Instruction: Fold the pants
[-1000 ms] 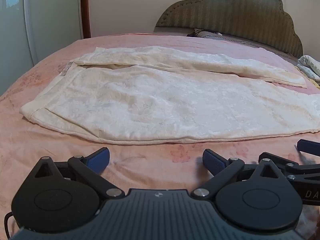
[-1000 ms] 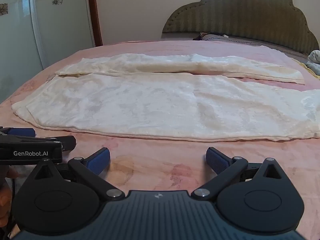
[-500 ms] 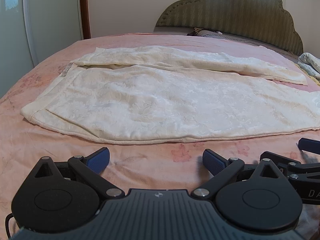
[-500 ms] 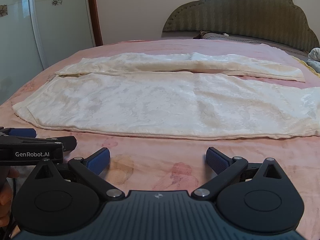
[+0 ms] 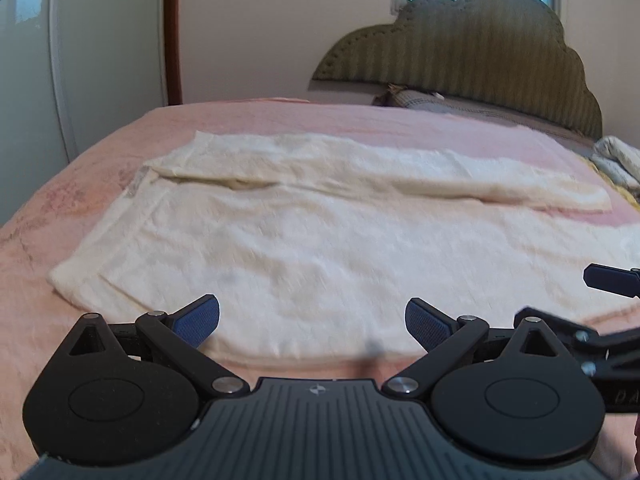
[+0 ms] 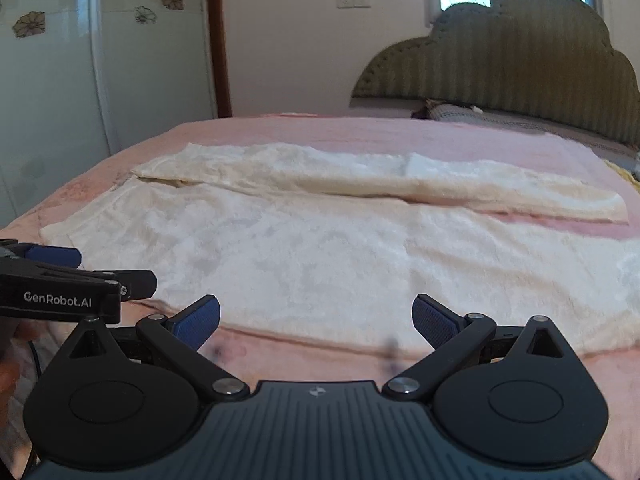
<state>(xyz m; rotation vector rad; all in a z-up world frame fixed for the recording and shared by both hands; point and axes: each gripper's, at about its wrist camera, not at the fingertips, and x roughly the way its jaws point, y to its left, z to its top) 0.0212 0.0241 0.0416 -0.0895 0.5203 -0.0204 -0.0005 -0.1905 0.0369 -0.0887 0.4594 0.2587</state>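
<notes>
Lying flat across the middle of the frame, the cream pants (image 5: 320, 240) cover the pink bedspread (image 5: 60, 340). The left gripper (image 5: 312, 320) and right gripper (image 6: 316, 320) are both spread wide and empty above the near hem. A green headboard (image 5: 460, 60) fills the upper right, crumpled cloth (image 5: 618, 158) at right edge.

Both grippers are further forward than a second ago. The left gripper (image 5: 312, 322) now has its blue pads over the near hem of the cream pants (image 5: 320, 248), where before they hung over bare pink bed (image 5: 36, 320). The right gripper (image 6: 316, 322) reaches that same hem, and both views tilt upward, showing more window.
</notes>
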